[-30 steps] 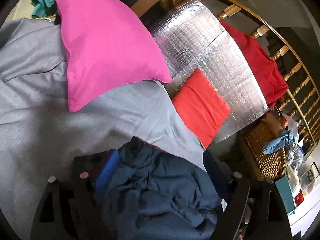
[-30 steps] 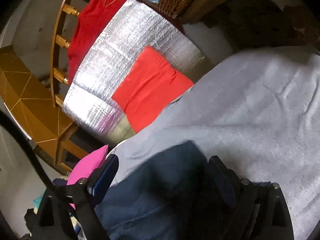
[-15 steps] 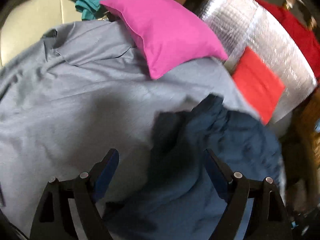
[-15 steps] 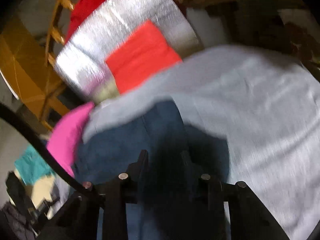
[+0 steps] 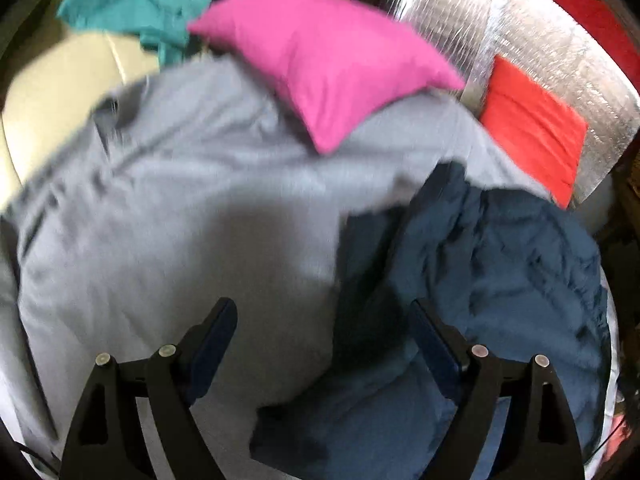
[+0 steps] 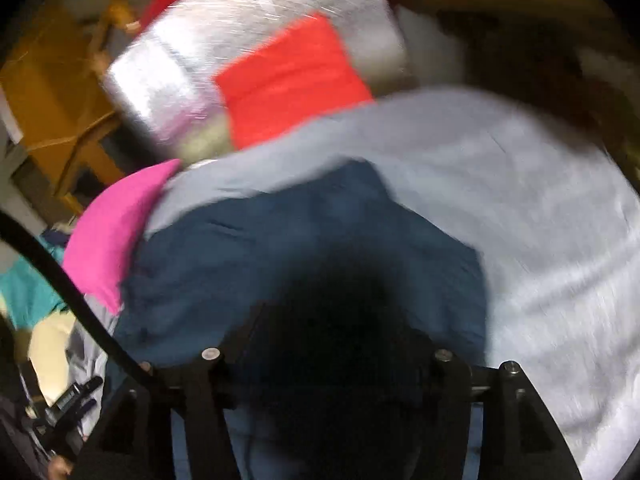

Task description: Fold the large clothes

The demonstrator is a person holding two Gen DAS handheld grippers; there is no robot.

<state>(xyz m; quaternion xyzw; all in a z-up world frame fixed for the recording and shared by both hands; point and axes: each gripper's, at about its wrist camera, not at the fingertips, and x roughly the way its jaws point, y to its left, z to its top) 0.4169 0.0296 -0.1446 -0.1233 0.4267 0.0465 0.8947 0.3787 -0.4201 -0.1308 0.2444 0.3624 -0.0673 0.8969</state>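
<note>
The dark blue garment (image 5: pixel 500 280) lies crumpled on a wide grey sheet (image 5: pixel 180 220), toward its right side in the left wrist view, with a pink cushion (image 5: pixel 328 64) resting on the sheet's far edge. Beyond that sits a silver foil mat (image 5: pixel 532 60) with a folded red cloth (image 5: pixel 532 132) on it, and a teal garment (image 5: pixel 132 0) is bunched at the far left. The left gripper (image 5: pixel 324 328) hangs wide open above where sheet and garment meet, gripping nothing. The right gripper (image 6: pixel 328 344) is low over the blue garment (image 6: pixel 304 240); its jaws are opening, with dark cloth between them, though shadow and blur hide whether the pads still press on it
</note>
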